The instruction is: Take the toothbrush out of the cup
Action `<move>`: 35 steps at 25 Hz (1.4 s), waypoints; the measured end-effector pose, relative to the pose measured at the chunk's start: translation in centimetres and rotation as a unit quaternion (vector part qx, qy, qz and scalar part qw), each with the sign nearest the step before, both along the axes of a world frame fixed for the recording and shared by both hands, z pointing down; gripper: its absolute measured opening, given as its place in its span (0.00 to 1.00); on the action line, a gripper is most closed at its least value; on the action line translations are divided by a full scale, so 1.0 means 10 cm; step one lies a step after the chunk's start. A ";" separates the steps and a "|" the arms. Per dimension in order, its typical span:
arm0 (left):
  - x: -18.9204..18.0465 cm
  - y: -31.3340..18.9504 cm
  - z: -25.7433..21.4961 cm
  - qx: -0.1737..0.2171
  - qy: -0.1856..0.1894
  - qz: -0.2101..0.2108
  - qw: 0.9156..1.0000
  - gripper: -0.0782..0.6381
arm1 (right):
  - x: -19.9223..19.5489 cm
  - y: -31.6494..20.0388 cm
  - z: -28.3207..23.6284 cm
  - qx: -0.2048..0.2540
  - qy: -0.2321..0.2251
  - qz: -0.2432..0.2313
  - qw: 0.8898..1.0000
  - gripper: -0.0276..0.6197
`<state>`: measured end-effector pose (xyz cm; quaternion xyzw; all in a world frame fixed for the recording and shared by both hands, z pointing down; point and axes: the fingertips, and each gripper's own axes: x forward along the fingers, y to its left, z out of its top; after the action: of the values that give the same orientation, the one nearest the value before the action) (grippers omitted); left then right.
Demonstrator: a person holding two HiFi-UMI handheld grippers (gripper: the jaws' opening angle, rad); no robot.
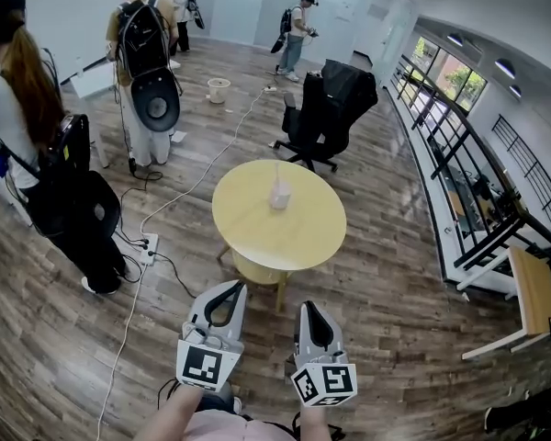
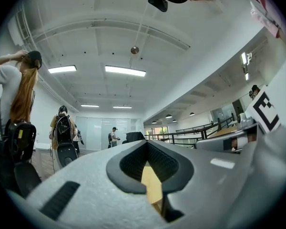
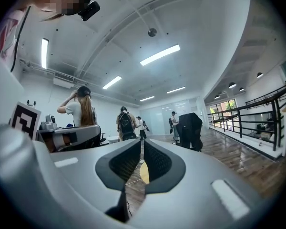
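Holding left gripper (image 1: 235,288) jaws together, right gripper (image 1: 309,307) a crack apart, both empty, eyeing the light, stiff toothbrush (image 1: 277,173), likely best pinched above the cup (image 1: 279,197).

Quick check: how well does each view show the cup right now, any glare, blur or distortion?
Head view: even light, sharp, strong fisheye bending; the cup on the table looks small and pale. Left gripper view: bright ceiling lights, the left gripper blocks all but a sliver of table. Right gripper view: the same, no clear cup.
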<state>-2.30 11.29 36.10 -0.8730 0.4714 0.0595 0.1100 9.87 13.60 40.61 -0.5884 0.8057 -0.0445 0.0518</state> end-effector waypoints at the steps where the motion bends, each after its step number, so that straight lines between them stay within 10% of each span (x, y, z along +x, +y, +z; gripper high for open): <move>1: 0.00 -0.09 0.00 0.000 -0.003 0.001 1.000 0.11 | 0.00 -0.09 0.00 0.000 0.000 0.000 1.000 0.08; 35: 0.61 -2.82 0.07 -0.021 0.018 -0.043 0.999 0.11 | 0.57 -2.94 -0.07 0.004 0.011 -0.053 0.999 0.05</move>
<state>3.82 -16.95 36.76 -0.8527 0.5117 0.0603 0.0857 15.53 -15.77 39.93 -0.5452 0.8364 -0.0378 0.0425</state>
